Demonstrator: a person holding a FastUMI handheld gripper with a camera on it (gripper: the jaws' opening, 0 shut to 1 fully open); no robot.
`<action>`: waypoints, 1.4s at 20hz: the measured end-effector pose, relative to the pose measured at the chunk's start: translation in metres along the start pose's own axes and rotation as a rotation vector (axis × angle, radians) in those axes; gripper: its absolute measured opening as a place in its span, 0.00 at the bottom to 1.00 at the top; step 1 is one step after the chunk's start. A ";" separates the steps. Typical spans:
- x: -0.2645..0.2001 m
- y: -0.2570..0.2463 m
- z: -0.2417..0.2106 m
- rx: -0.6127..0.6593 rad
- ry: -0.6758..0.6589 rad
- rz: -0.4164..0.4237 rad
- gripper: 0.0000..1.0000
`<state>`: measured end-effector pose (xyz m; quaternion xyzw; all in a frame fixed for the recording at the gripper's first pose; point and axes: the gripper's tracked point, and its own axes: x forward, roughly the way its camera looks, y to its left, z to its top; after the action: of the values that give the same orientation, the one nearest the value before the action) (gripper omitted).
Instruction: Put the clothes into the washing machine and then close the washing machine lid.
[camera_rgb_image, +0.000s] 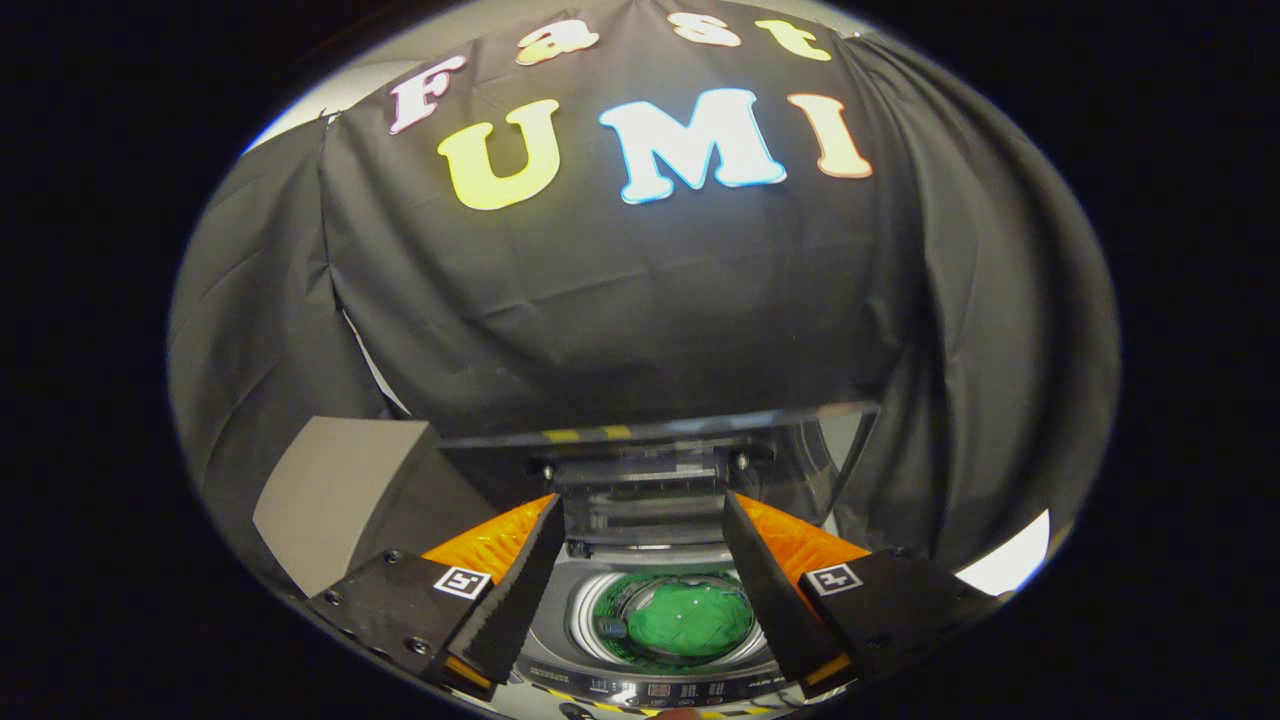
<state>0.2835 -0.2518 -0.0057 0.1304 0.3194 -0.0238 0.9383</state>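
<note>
The hand-held gripper (643, 520) hangs above the washer (650, 690), its fingers spread wide and holding nothing. Between the fingers the washer's round drum (590, 610) opens upward, and the green clothes (690, 620) lie bunched inside it, a rumpled heap slightly wider than deep, its long axis running from finger to finger. The lid (650, 470) stands raised at the back of the washer, just beyond the fingertips, its top edge running level from side to side and its clear panel facing the gripper. The control strip (660, 690) runs along the washer's near rim, below the drum. A grey box (340, 490) stands beside the washer, beyond the left finger.
</note>
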 end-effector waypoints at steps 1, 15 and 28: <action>0.000 0.003 0.012 -0.002 -0.010 0.005 0.98; 0.084 0.021 0.045 0.004 0.098 0.007 0.98; 0.123 0.009 0.013 -0.055 0.257 -0.044 0.98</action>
<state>0.3902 -0.2419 -0.0690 0.0997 0.4401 -0.0186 0.8922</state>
